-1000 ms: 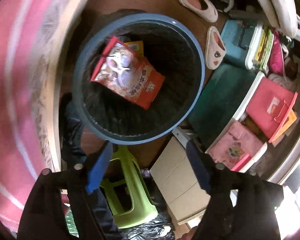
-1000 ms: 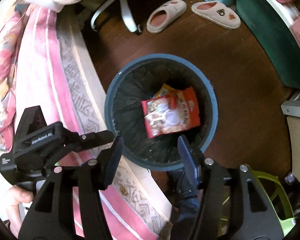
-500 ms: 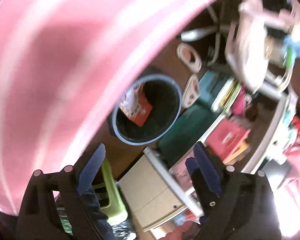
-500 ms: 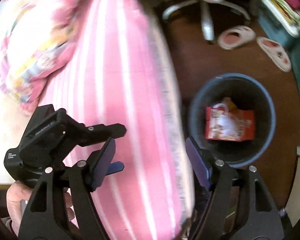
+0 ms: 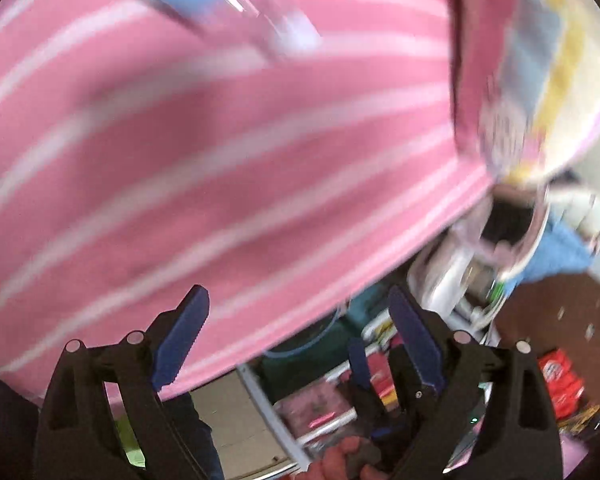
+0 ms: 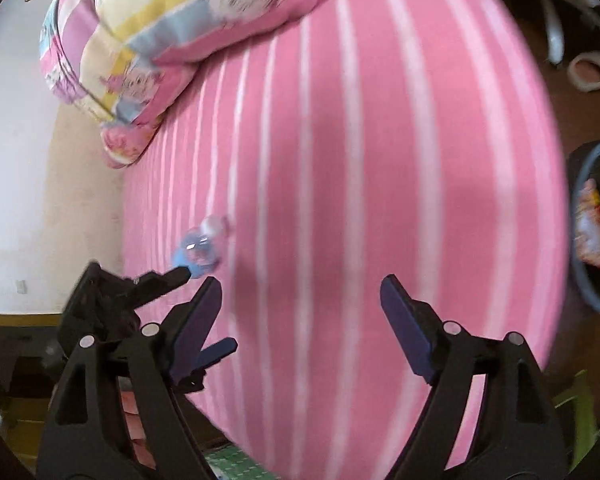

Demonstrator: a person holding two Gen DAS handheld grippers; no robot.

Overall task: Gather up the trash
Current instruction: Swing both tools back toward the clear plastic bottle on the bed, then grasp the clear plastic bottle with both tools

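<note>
Both grippers are hovering over the pink striped bedsheet, jaws apart, nothing held. L gripper is facing the sheet w/ a blurred clear plastic bottle lying ahead of it; R gripper is looking down the bed, and the same bottle, blue label, is lying on the sheet just beside the L tool's tip.

**Risks**
- Bottle is looking round, light and smooth: a one-sided nudge is likely sending it rolling toward the wall side of the bed. Close squarely across the body.
- Soft sheet: fingers pressing down are prob. pinching fabric along w/ the bottle.
- Both views are motion-blurred, so exact gap to the bottle cannot be judged.

**Clearance**
- Trash bin, holding a red snack wrapper, is standing on the floor off the bed's far edge, well apart from the bottle.
- Folded quilt is occupying the head end; mid-bed is open for travel.
- Floor side by the L gripper is cluttered w/ shelving and boxes.
</note>
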